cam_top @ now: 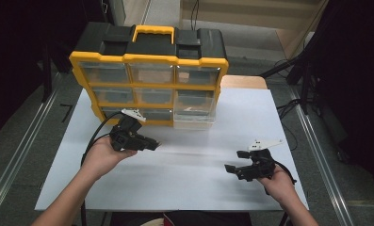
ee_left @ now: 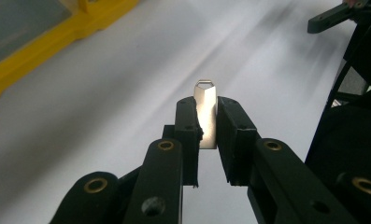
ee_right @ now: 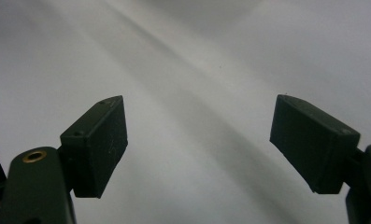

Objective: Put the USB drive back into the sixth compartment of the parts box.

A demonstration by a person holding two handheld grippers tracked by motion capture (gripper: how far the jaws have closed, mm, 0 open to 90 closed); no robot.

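Metal tag (ee_left: pixel 205 114): clamped upright between the left gripper (ee_left: pixel 206 122) fingers, above the desk (cam_top: pixel 194 155).
Right gripper (ee_right: pixel 197 140): fingers released, spread wide, near the desk's right edge.

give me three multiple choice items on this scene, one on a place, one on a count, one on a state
1. Where does the organizer stand?
A. at the table's far edge
B. by the right gripper
C. on the floor

2. How many drawers of the organizer stick out?
A. none
B. one
C. three

3. How is the left gripper?
A. wide open
B. shut on a metal tab
C. shut on a cable

Answers:
1. A, the high view shows it at the far side of the white table, beyond both hands.
2. B, only the clear drawer at lower right is pulled forward.
3. B, its pads pinch the metal tab; the right gripper is the open one.
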